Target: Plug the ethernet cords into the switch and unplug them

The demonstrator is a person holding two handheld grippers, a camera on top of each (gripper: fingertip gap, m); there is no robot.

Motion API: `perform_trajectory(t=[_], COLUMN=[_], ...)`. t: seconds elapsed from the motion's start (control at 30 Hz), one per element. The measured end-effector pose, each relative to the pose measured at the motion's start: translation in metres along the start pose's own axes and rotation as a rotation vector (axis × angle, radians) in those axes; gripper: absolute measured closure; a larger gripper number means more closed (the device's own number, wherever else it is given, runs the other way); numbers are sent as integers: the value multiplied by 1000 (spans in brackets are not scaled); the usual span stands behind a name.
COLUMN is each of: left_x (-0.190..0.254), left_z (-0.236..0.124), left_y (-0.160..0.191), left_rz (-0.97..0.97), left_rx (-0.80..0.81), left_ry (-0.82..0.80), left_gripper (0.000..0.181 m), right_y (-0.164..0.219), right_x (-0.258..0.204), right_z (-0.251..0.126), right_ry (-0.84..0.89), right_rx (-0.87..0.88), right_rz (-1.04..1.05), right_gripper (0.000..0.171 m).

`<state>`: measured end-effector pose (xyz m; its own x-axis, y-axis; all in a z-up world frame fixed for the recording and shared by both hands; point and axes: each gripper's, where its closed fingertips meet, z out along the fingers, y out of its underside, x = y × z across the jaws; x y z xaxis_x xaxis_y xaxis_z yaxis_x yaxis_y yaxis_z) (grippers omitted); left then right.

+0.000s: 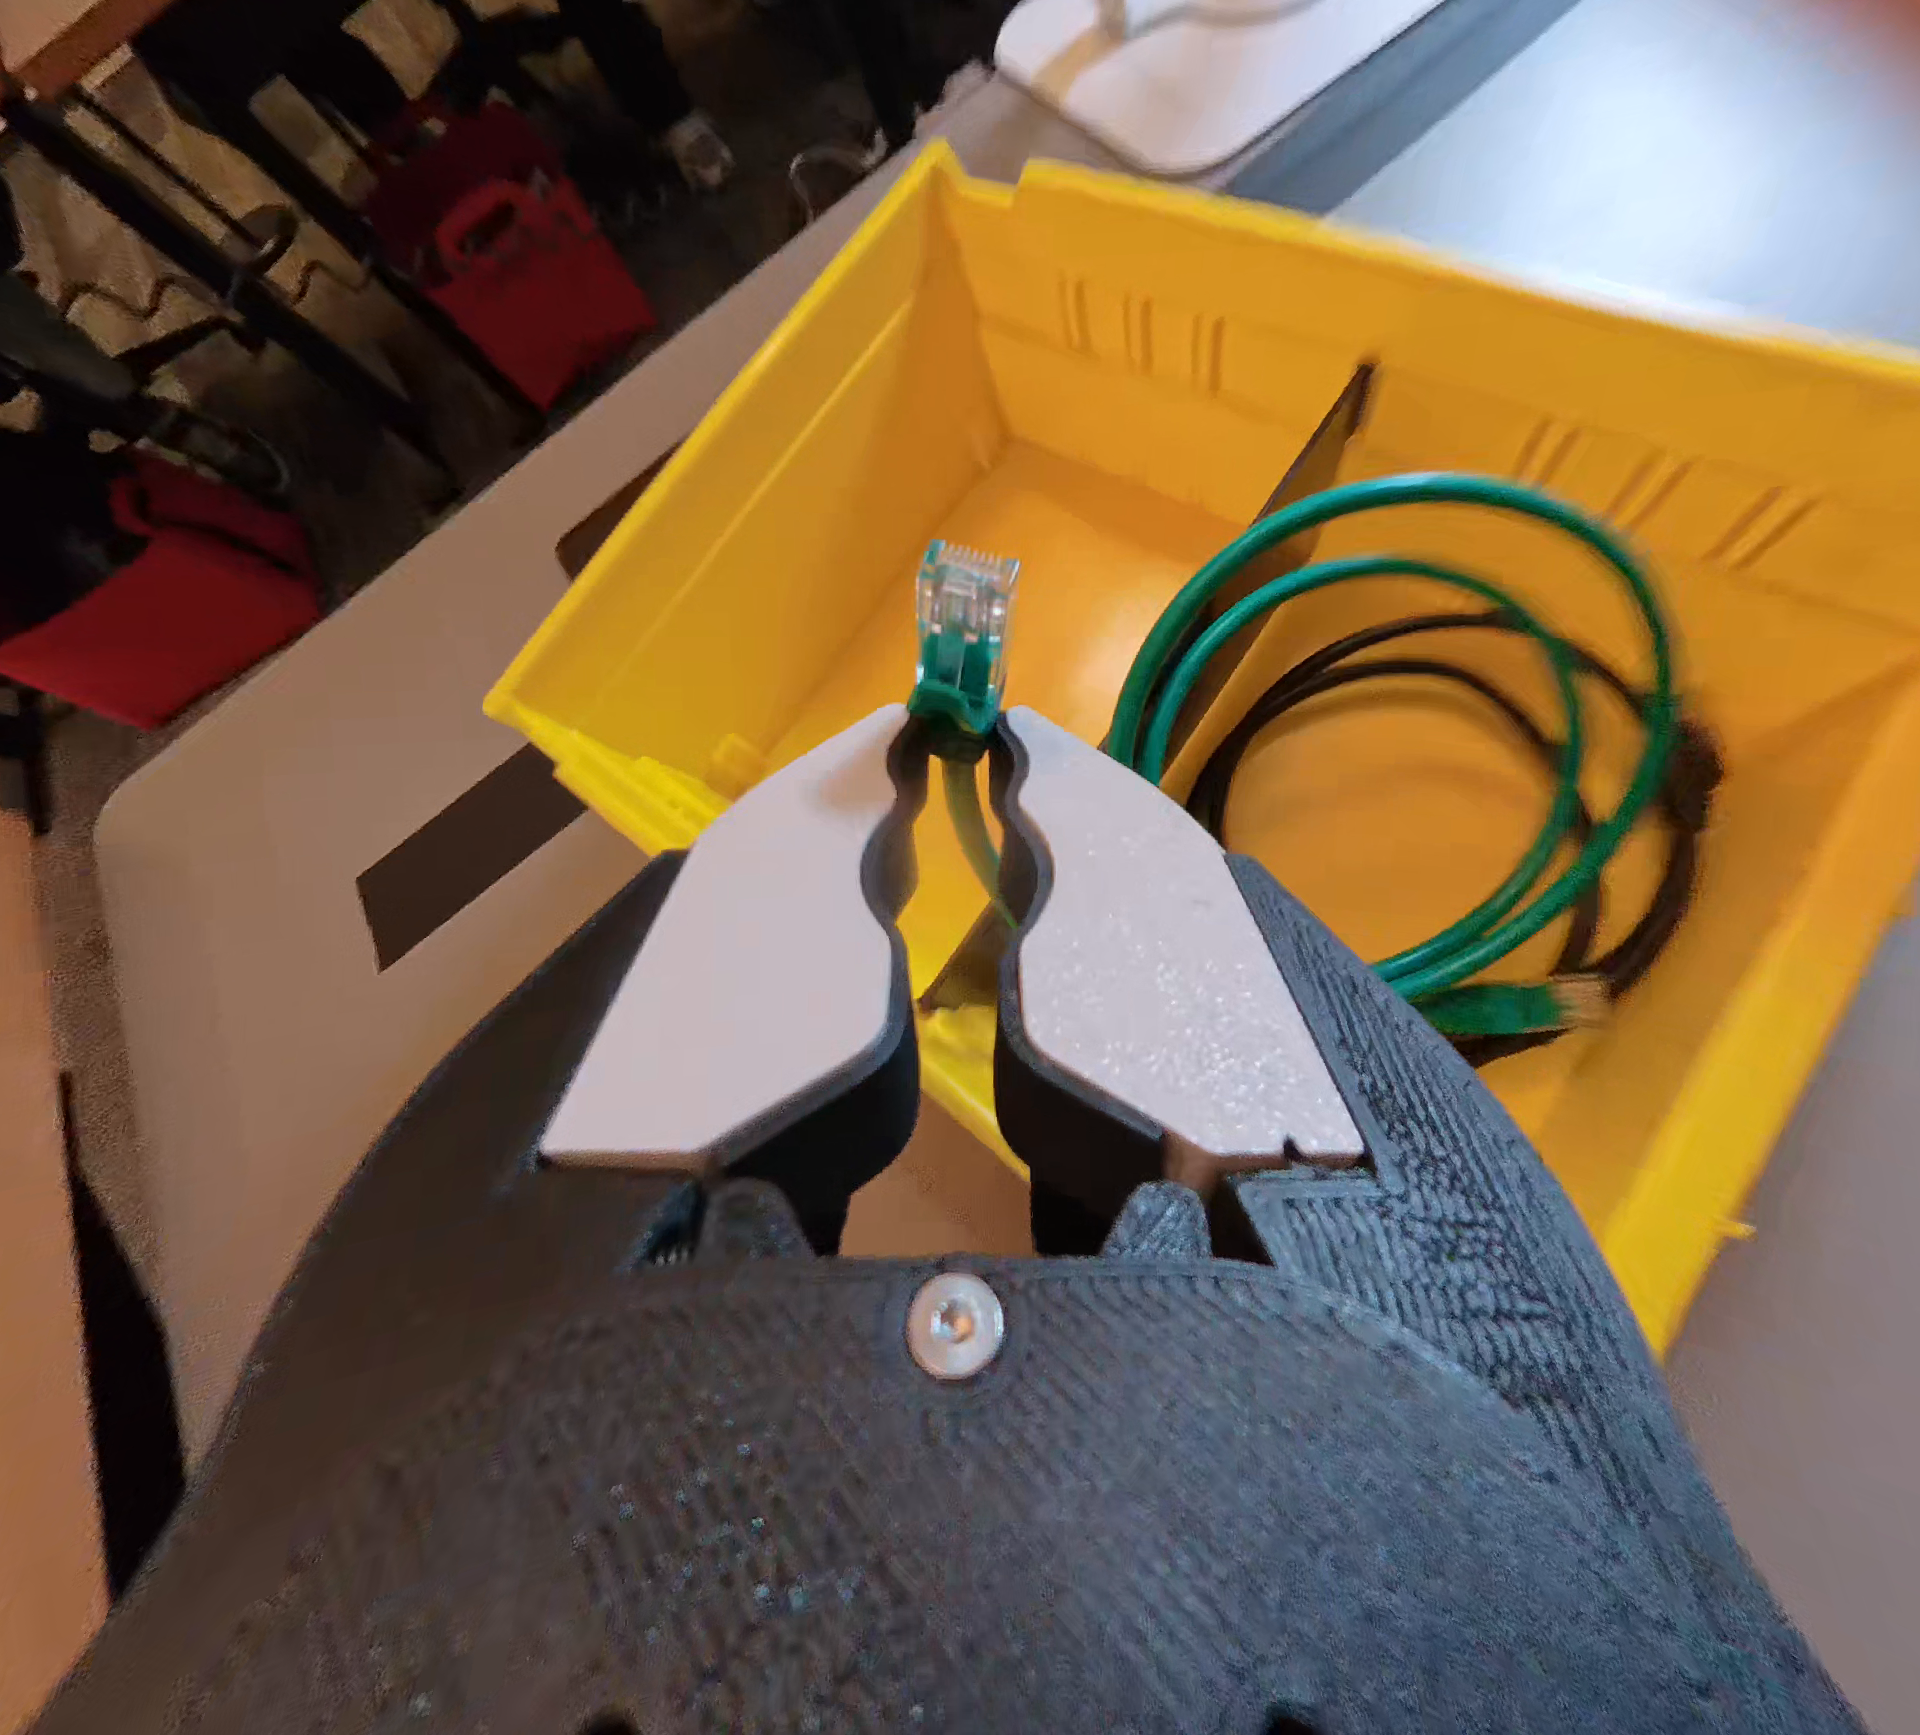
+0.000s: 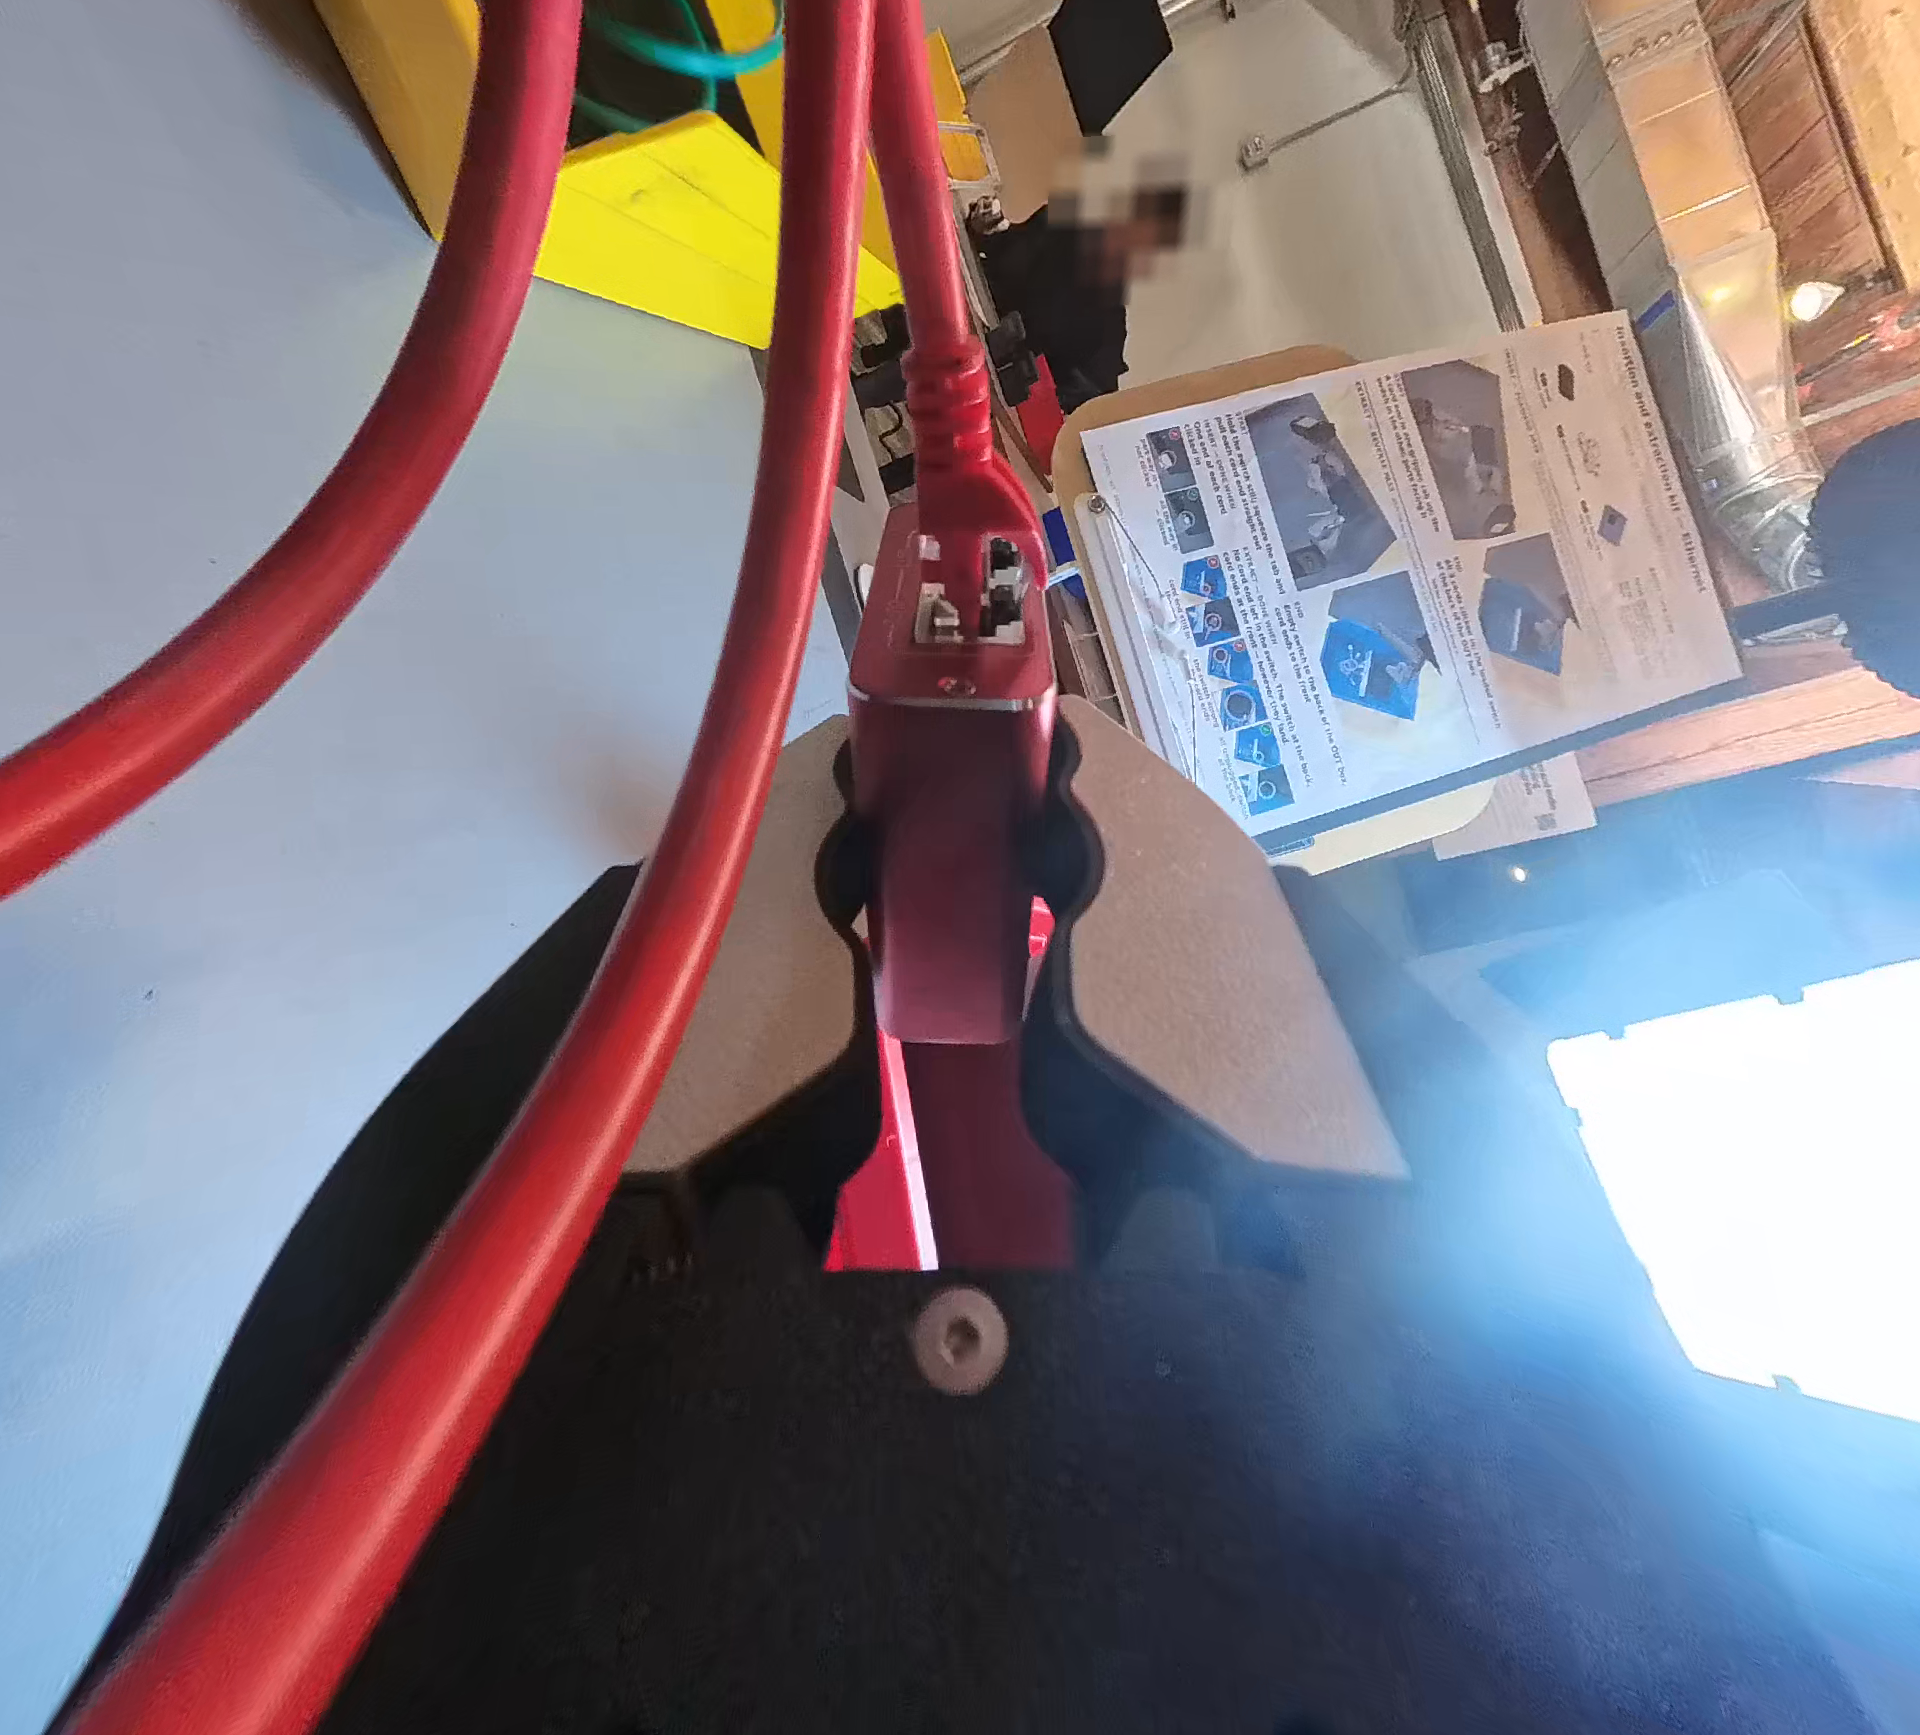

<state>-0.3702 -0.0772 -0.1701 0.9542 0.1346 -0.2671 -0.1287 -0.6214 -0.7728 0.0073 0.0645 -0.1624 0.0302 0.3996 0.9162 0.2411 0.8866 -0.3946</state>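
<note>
Holding: left gripper [image 1: 951,729] pinches green plug [image 1: 964,620] by its boot, contacts forward for insertion.
Bracing: right gripper [image 2: 951,854] clamps switch [image 2: 951,750], ports exposed; red cord [image 2: 940,397] seated.

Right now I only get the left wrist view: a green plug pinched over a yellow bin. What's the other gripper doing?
Observer: The right gripper is shut on a red switch.
Operator: Anything plugged in?
Observer: Yes, one red cord sits in a port.
Operator: Room for my green plug?
Observer: At least one port beside it looks empty.
</note>
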Motion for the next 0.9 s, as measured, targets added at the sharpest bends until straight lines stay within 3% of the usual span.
perform_trajectory(t=[0.13,0.17,0.3,0.4,0.5,0.6,0.67,0.77,0.9], left_x=[17,23,61,113,185,262,301,338,366], left_z=[-45,-61,-129,-156,-136,-96,-67,-35,-14], left_y=[-54,-70,-124,-131,-106,-63,-35,-16,-21], left_rz=[38,75,201,313,428,446,449,403,333], left_rx=[75,76,-10,-154,-275,-364,-429,-476,-448], left_ry=[51,54,189,379,586,770,833,889,944], left_gripper=[170,170,170,170,170,170,170,170,170], right_y=[4,4,-1,-8,-14,-11,-7,1,10], right_x=[11,15,30,35,27,8,-5,-21,-38], right_z=[0,1,1,-1,-3,-2,-1,1,5], right_ry=[25,34,71,94,91,44,-4,-66,-110], right_rx=[8,11,41,72,103,88,59,10,-50], right_rz=[25,19,-18,-39,-95,-176,-224,-281,-355], right_gripper=[134,139,143,143,131,142,138,142,142])
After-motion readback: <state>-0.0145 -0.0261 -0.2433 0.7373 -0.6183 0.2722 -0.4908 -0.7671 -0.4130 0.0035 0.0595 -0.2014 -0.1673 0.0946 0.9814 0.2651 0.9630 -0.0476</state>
